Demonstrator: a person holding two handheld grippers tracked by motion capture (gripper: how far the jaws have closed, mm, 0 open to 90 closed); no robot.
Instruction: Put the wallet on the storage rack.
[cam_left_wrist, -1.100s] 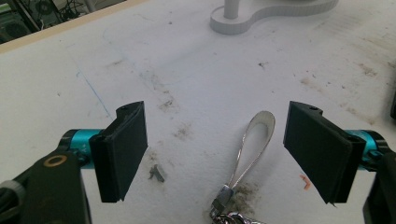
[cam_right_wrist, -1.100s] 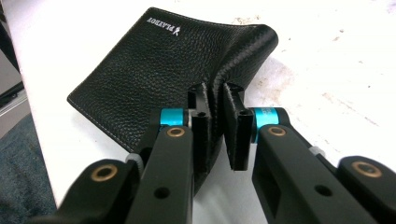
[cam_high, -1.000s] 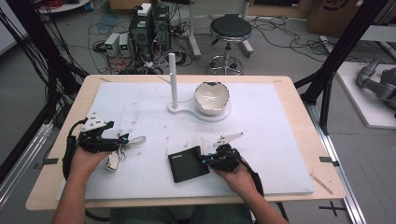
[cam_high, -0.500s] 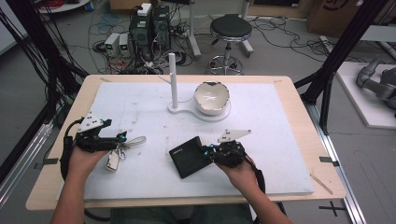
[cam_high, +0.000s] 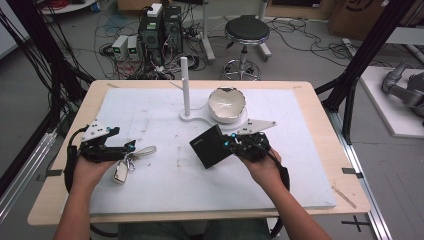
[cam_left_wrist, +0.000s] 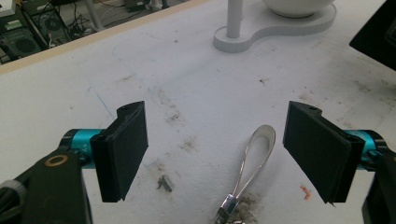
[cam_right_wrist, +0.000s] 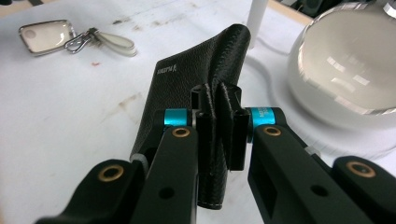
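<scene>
From the high view, the right hand-held gripper (cam_high: 231, 145) is clamping a black leather wallet (cam_high: 210, 147) above the bench (cam_high: 310, 165) centre. In the left gripper view, the left hand-held gripper (cam_left_wrist: 215, 149) is gaping apart around a keyring strap (cam_left_wrist: 254, 161). In the right gripper view, the wallet (cam_right_wrist: 196, 79) is sitting pinched between the jaws.

We see small pale embossed lettering on the black leather wallet (cam_right_wrist: 187, 88), just beyond our right tongs (cam_right_wrist: 219, 135), too small to read

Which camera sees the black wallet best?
The right gripper view: the black wallet sits close, pinched between shut jaws, grain visible. The high view shows it whole but small; the left gripper view catches one corner.
</scene>
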